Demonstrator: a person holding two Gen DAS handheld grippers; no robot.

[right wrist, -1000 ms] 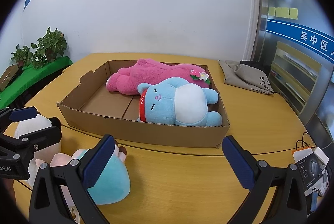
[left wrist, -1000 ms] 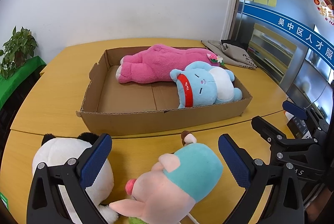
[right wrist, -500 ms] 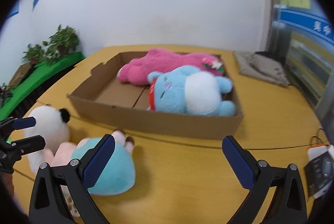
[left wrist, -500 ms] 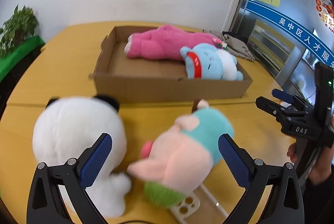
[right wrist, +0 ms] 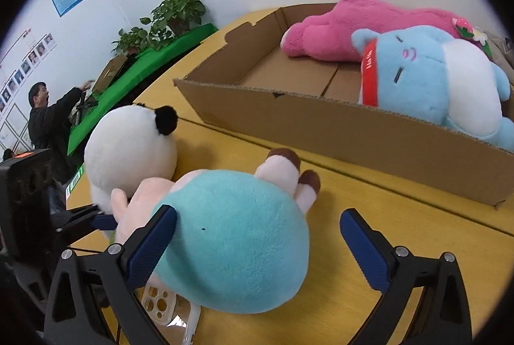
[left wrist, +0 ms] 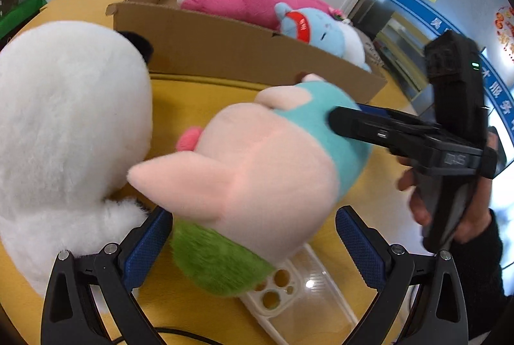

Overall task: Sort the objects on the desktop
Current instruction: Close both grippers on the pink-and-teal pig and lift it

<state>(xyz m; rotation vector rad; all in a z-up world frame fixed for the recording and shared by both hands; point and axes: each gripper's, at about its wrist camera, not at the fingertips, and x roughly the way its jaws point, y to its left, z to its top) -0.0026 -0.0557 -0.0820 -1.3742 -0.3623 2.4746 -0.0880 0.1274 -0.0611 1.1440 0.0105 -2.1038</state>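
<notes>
1. The pink-and-teal plush [right wrist: 231, 235] lies on the yellow table [right wrist: 401, 216], near the cardboard box [right wrist: 321, 126], touching the panda plush [right wrist: 131, 152].
2. The right gripper [right wrist: 257, 245], jaws wide and just narrowing, straddles its teal end; the left pad touches, the right stands clear.
3. The left gripper [left wrist: 253, 245] gapes wide around its pink-green end.
4. A clear phone case [left wrist: 302, 296] lies beneath.
</notes>
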